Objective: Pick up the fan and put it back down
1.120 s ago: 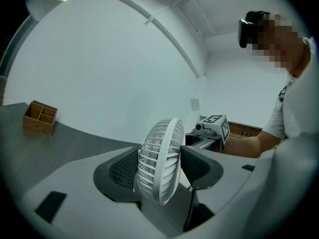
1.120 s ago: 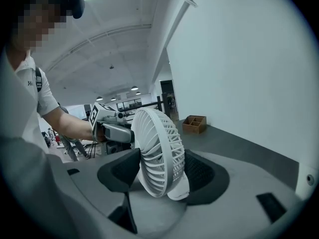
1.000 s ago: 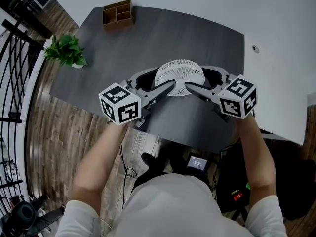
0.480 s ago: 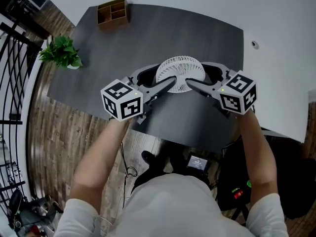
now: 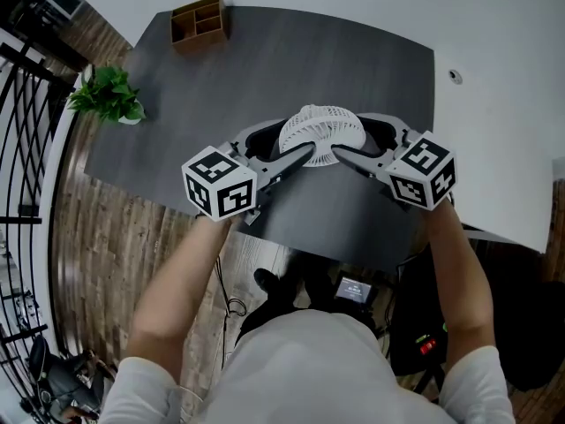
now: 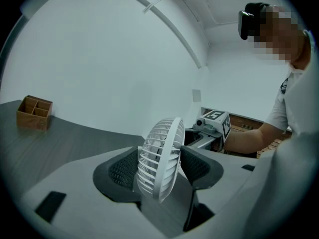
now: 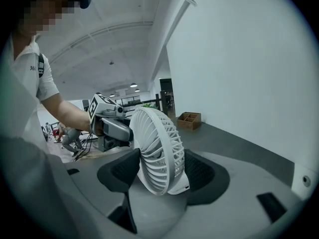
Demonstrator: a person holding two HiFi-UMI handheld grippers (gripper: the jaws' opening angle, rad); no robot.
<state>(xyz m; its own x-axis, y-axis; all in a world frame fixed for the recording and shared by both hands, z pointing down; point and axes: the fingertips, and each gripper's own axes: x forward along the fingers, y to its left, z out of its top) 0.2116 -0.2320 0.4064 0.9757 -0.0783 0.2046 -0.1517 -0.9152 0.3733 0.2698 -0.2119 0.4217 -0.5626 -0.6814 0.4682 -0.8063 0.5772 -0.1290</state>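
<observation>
Two tools clamping fan, organizer, plant apart

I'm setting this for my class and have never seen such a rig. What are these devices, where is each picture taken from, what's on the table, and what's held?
No robot: a person holds a left gripper and a right gripper, each carrying a marker cube. One picture comes from a head camera looking down; the other two from cameras riding on the grippers. On the dark table stand a wooden organiser and a potted plant. Both grippers clamp one white fan from opposite sides.
</observation>
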